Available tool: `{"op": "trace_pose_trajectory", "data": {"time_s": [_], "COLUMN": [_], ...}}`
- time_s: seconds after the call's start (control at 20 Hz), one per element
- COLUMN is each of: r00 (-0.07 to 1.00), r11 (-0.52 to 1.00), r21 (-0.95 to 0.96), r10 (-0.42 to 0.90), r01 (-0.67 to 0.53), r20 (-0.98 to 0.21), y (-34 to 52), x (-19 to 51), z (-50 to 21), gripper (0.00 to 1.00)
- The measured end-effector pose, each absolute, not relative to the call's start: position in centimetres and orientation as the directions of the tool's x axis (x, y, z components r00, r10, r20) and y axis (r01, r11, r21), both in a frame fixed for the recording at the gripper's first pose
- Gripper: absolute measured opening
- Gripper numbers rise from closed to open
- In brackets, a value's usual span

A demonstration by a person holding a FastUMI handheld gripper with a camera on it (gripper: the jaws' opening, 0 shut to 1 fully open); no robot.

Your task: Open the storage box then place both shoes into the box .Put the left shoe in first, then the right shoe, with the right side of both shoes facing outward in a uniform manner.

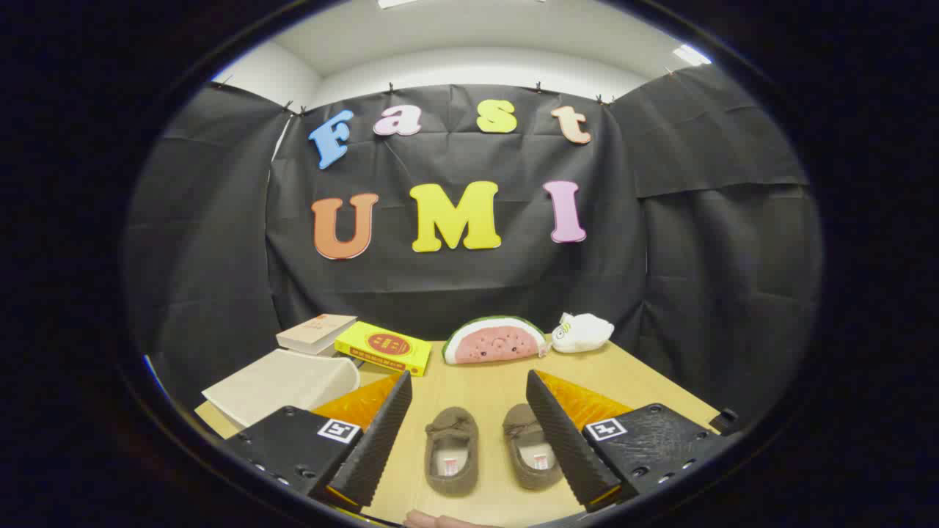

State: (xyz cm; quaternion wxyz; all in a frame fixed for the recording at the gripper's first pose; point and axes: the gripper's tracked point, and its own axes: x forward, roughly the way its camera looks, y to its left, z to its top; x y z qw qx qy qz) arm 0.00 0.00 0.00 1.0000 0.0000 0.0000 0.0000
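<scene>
- Claw [469,440] spread wide above the table [645,381], gripping nothing, fingers [381,433] flanking a pair of slippers.
- A fingertip [433,520] just visible at the near table edge.
- Left slipper [452,449] lying in the gap between the fingers; right slipper [530,455] beside it, partly hidden behind the right finger, toes pointing away, the two close but apart.
- Likely light, soft and floppy, of brown fuzzy fabric with a small bow at the toe; best pinched across the heel rim or side wall, since the fuzzy upper may crush and slide.
- White tags inside both heels, print too small to read.
- Pale storage box [282,385] beyond the left finger, apparently not yet opened; smooth, stiff-looking lid, probably slippery at the lip.
- Two books farther back: a yellow one [384,347] with a red round emblem, a pale one [315,332] behind it, titles unreadable.
- Watermelon plush [494,341] and white plush [582,332] at the far edge, against the black cloth wall [455,279].
</scene>
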Motion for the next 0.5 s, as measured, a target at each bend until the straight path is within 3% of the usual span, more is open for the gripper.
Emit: {"op": "trace_pose_trajectory", "data": {"time_s": [0.5], "r00": [1.000], "r11": [1.000], "r21": [-0.025], "r10": [0.004], "r01": [-0.004], "r20": [0.015], "y": [0.54], "x": [0.48], "z": [-0.57], "gripper": [0.95]}}
